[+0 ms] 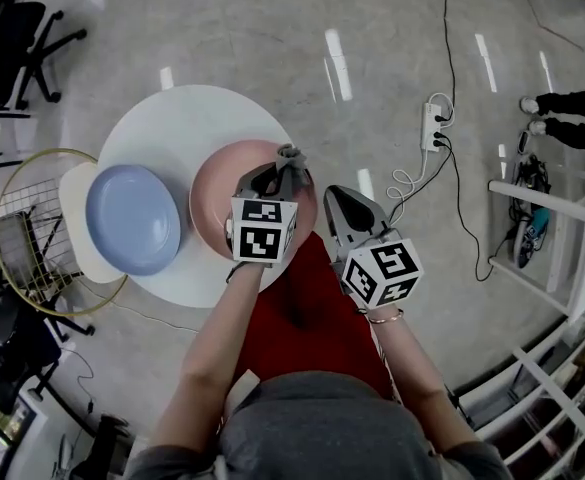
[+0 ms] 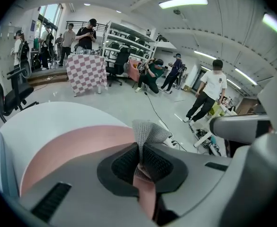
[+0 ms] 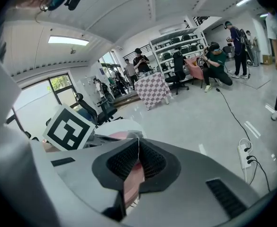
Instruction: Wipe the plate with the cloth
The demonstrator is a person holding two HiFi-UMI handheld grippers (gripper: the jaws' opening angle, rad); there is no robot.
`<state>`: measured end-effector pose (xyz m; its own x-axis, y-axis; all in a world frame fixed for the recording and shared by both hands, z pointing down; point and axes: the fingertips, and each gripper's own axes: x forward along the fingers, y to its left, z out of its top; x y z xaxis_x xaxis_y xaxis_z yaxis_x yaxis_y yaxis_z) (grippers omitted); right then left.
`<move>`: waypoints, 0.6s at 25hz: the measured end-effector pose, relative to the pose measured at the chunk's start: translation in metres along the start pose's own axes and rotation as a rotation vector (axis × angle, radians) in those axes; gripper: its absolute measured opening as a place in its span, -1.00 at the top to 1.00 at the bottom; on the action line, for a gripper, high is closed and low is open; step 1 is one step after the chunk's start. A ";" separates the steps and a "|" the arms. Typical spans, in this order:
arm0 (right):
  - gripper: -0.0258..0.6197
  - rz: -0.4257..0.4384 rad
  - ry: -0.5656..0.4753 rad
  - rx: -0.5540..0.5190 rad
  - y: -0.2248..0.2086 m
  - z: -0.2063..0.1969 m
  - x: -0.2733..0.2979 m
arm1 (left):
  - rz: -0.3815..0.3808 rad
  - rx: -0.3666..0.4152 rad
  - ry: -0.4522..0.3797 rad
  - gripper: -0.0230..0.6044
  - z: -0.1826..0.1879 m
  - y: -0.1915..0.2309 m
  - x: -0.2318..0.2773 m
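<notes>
A pink plate (image 1: 217, 193) lies on the right side of a round white table (image 1: 187, 113). Over its right half, my left gripper (image 1: 284, 173) is shut on a grey cloth (image 1: 291, 154). In the left gripper view the cloth (image 2: 147, 131) sticks up from between the pads (image 2: 157, 164), with the pink plate (image 2: 72, 148) beneath. My right gripper (image 1: 334, 196) hovers just off the plate's right rim. Its jaws (image 3: 138, 148) meet at the tips with nothing seen between them, and the pink plate (image 3: 134, 176) shows through the gap below.
A blue plate (image 1: 132, 218) sits on the table's left side. A wire-frame chair (image 1: 32, 228) stands left of the table. A power strip (image 1: 432, 126) with cables lies on the floor to the right, and a white rack (image 1: 562, 248) beyond. People stand about the room.
</notes>
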<state>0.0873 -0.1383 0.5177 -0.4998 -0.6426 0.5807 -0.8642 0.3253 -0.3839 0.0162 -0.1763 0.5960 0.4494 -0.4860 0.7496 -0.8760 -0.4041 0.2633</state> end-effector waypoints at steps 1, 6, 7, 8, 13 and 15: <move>0.83 0.008 0.007 -0.002 0.002 -0.001 0.003 | 0.013 -0.005 0.008 0.82 0.000 0.004 0.002; 0.83 0.042 0.036 -0.014 0.007 -0.002 0.015 | 0.077 -0.043 0.024 0.82 -0.001 0.028 0.003; 0.83 0.046 0.042 -0.017 0.007 -0.002 0.017 | 0.089 -0.052 0.023 0.82 -0.001 0.033 0.002; 0.83 0.049 0.048 -0.019 0.008 -0.003 0.019 | 0.102 -0.060 0.021 0.82 -0.002 0.039 0.000; 0.83 0.068 0.073 -0.033 0.012 -0.006 0.024 | 0.199 -0.115 0.020 0.82 -0.007 0.069 -0.011; 0.83 0.077 0.078 -0.036 0.017 -0.007 0.025 | 0.237 -0.143 0.025 0.82 -0.009 0.081 -0.017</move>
<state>0.0599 -0.1444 0.5311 -0.5669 -0.5594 0.6048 -0.8237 0.3976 -0.4044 -0.0640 -0.1935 0.6102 0.2263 -0.5338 0.8148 -0.9728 -0.1668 0.1610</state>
